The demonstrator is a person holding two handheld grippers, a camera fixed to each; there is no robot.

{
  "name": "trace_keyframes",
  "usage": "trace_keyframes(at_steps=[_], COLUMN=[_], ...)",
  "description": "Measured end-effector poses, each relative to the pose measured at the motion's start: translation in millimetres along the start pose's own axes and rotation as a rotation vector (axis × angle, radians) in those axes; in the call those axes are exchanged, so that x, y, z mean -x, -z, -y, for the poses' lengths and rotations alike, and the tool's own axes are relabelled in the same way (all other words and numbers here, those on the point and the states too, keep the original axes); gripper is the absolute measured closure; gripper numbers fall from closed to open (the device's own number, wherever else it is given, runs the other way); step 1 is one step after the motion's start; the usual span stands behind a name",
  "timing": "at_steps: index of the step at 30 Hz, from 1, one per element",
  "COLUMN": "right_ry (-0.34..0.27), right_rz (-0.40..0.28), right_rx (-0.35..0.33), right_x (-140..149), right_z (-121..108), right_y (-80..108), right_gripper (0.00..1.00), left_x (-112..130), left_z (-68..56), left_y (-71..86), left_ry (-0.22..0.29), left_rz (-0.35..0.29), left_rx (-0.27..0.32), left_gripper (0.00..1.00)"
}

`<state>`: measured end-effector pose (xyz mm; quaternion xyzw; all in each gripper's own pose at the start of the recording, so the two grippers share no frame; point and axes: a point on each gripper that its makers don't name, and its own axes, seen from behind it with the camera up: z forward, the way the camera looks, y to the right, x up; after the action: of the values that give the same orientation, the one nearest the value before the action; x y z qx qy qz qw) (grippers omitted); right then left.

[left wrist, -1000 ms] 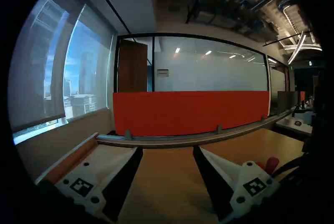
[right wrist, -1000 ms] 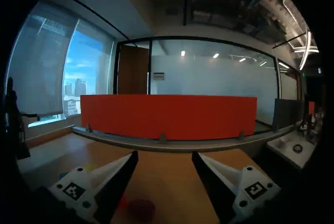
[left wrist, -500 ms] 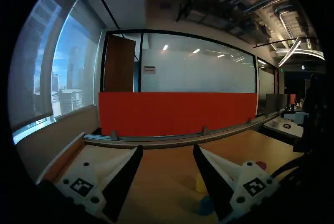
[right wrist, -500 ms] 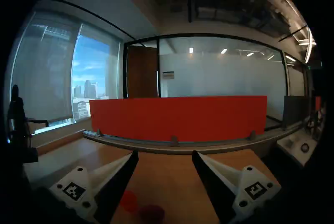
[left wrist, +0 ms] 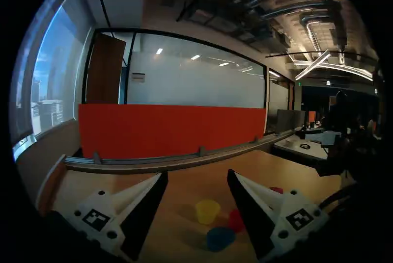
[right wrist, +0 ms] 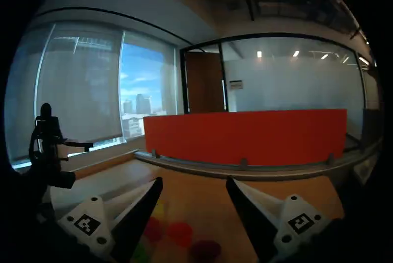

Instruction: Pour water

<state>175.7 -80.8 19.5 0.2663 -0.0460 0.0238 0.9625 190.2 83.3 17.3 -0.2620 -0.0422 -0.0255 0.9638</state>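
Both views have swung since a second ago, bringing cups into the bottom of each frame. My left gripper [left wrist: 196, 172] hangs with jaws spread and empty; a yellow cup [left wrist: 208, 211], a blue cup [left wrist: 220, 238] and a red cup [left wrist: 236, 220] cluster low centre on the wooden table [left wrist: 275, 162]. My right gripper [right wrist: 193, 179] is equally wide and empty, with red cups [right wrist: 180, 230] low between its fingers. I judge both are held apart to choose a cup; which holds water I cannot tell. An orange partition [left wrist: 167, 128] and windows [right wrist: 142, 101] stand behind.
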Motion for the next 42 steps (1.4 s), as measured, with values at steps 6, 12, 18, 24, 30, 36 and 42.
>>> trace_keyframes(at_steps=[6, 12, 18, 24, 30, 36, 42], right_ry=[0.016, 0.04, 0.056, 0.066, 0.1, 0.147, 0.18], right_rz=[0.021, 0.043, 0.073, 0.147, 0.181, 0.2, 0.236], right_rx=[-0.09, -0.117, -0.161, -0.212, -0.276, -0.306, -0.338], right_x=[1.6, 5.7, 13.8, 35.0, 41.3, 43.8, 57.2], right_z=[21.5, 29.6, 42.3, 52.3, 66.7, 75.5, 84.5], right_y=[-0.7, -2.2, 0.0, 1.4, 5.0, 9.3, 14.6], right_gripper=[0.0, 0.0, 0.0, 0.0, 0.0, 0.0, 0.0], left_x=[-1.3, -0.5, 4.9, 14.5, 22.1, 30.5, 44.5], left_z=[-12.8, -24.4, -31.3, -38.3, -42.6, -39.9, -37.9], left_y=[-5.2, -6.0, -5.7, -4.2, -3.0, -3.4, -4.5], left_ry=[0.016, 0.011, -0.02, -0.037, -0.047, -0.043, -0.05], left_rz=[-0.005, -0.001, 0.022, 0.059, 0.091, 0.116, 0.151], left_rx=[0.069, 0.123, 0.154, 0.195, 0.228, 0.236, 0.244], left_gripper=[0.11, 0.11, 0.11, 0.11, 0.11, 0.11, 0.11])
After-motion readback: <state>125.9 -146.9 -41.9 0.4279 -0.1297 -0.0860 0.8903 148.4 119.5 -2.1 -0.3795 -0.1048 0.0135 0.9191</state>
